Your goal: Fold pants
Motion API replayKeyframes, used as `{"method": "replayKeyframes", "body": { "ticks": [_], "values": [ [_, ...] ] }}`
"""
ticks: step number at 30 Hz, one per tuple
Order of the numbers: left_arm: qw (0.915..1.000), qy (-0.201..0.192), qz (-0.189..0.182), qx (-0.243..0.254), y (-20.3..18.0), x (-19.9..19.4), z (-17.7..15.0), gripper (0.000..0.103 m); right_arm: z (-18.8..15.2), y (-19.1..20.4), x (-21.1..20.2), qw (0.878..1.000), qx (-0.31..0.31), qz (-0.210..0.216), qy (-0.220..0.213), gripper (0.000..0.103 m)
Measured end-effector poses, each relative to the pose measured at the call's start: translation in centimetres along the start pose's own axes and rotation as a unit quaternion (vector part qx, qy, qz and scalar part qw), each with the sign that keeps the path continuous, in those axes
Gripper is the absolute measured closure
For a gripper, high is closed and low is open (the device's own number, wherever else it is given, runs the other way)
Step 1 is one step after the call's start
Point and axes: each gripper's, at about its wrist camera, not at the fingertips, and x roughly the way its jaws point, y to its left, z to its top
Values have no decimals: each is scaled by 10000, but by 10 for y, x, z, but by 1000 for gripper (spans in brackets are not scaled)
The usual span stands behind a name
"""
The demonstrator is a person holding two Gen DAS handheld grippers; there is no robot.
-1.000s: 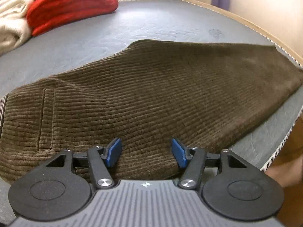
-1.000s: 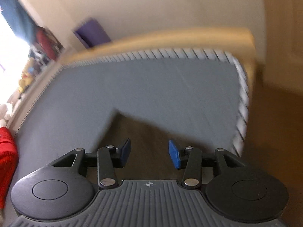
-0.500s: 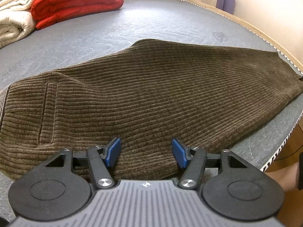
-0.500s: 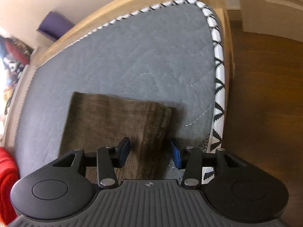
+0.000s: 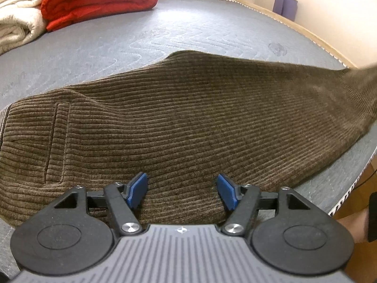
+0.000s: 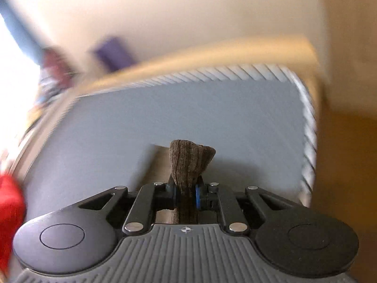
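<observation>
Brown corduroy pants point(image 5: 188, 122) lie lengthwise across a grey mattress point(image 5: 165, 37), waist and pocket at the left, leg ends at the far right. My left gripper point(image 5: 182, 191) is open and hovers just above the near edge of the pants, mid-length. My right gripper point(image 6: 186, 194) is shut on the leg end of the pants point(image 6: 190, 162), which bunches up between its blue pads and is lifted off the mattress point(image 6: 188, 110). In the left wrist view the far right leg end point(image 5: 362, 75) is blurred and raised.
A red folded blanket point(image 5: 99, 0) and a cream blanket point(image 5: 16, 21) lie at the far left of the mattress. The wooden bed frame point(image 5: 313, 33) runs along the far side. The mattress's front edge point(image 5: 348, 193) drops to a wooden floor on the right.
My right gripper has closed on the leg end of the pants and lifted it; it was open over the flat hem half a second ago. My left gripper has barely moved.
</observation>
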Motion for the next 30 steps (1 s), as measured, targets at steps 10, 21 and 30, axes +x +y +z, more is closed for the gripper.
{"method": "replayKeyframes", "body": {
  "ticks": [10,21,30],
  "values": [
    [9935,-567,163,-974,55,-38,10,32,-216,229,-185,8290,-4799,2739,-866,88],
    [9887,-448,-182,-1417,76,-53,8,31,-384,239,-183,6991,-5970,3324,2108,67],
    [9773,-464,-393,-2029,83,-47,9,36,-351,222,-173,7336,-5161,3697,2424,56]
  ]
}}
